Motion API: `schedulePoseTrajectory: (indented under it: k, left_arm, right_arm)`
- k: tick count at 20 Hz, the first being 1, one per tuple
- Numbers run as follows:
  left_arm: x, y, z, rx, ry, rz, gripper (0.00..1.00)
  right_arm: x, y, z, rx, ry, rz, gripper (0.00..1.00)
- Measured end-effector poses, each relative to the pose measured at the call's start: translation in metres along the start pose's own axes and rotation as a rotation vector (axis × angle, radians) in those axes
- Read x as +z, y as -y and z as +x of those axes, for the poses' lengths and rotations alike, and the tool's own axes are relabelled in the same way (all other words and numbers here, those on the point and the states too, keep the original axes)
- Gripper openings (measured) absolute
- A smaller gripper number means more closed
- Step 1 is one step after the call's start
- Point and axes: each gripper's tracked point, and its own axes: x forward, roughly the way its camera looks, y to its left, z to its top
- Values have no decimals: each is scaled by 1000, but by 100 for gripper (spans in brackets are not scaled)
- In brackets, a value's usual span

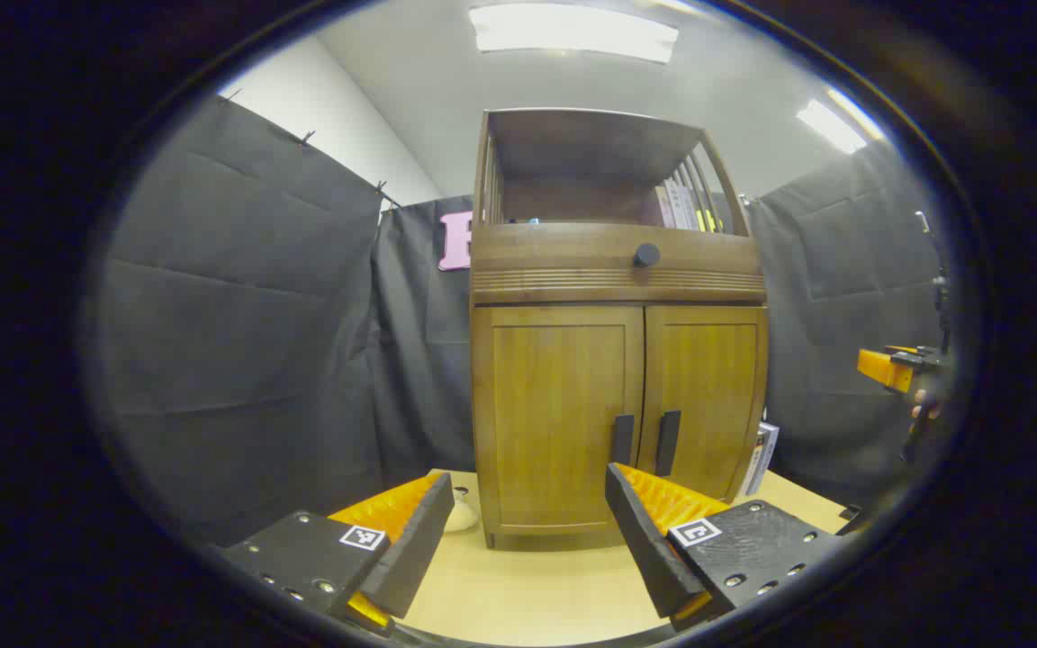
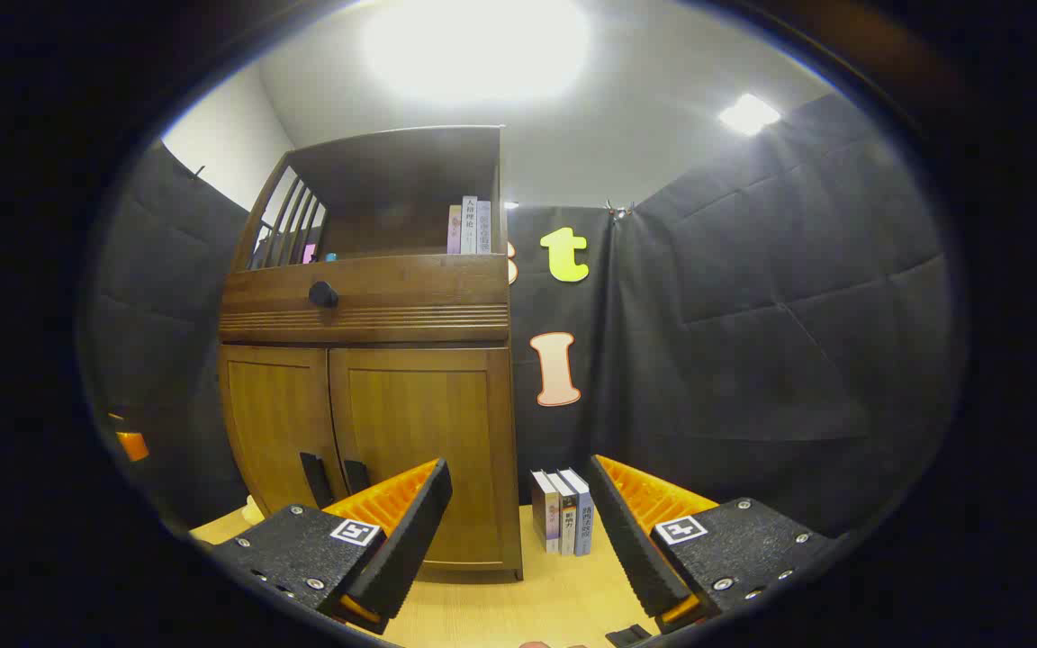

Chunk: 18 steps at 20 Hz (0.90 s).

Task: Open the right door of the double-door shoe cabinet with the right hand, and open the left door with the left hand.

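Observation:
A brown wooden shoe cabinet [image 1: 617,360] stands on the light wooden table, both lower doors closed. The left door [image 1: 559,418] and right door [image 1: 707,400] each carry a dark vertical handle near the middle seam: left handle [image 1: 623,439], right handle [image 1: 668,442]. My left gripper [image 1: 527,531] is open, a short way in front of the left door, touching nothing. In the right gripper view the cabinet [image 2: 374,387] sits to the left, with the right door [image 2: 424,450] and its handle [image 2: 356,475]. My right gripper [image 2: 518,522] is open, off the cabinet's right corner, holding nothing.
A drawer front with a round dark knob [image 1: 646,256] runs above the doors, and an open shelf with books tops the cabinet. Three books [image 2: 562,511] stand on the table right of the cabinet. A small pale object [image 1: 462,516] lies at the cabinet's left foot. The other gripper [image 1: 901,369] shows far right.

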Motion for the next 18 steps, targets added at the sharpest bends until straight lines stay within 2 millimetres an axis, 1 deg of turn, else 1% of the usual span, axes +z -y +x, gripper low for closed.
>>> schedulePoseTrajectory:
  k: [3,4,7,8,12,13,14,18]
  left_arm:
    - [5,-8,-4,12,28,-21,100]
    - [8,-10,-5,14,39,-24,98]
    - [15,-17,-3,17,65,-31,100]
    - [16,-19,-3,17,71,-34,98]
    - [12,-21,-3,16,76,-67,97]
    - [9,-22,-3,16,74,-73,97]
    - [5,-21,-3,15,68,-79,100]
    - [-13,-21,-8,24,43,-100,100]
  right_arm:
    - [3,-6,0,10,-1,-2,95]
    - [2,-9,1,16,-3,0,95]
    - [0,-16,1,27,-16,14,95]
    - [0,-19,1,31,-19,19,95]
    - [-2,-27,-1,48,-30,27,95]
    - [-4,-29,-1,51,-35,23,95]
    - [-5,-31,-1,55,-39,21,95]
    - [-6,-49,6,83,-53,36,95]
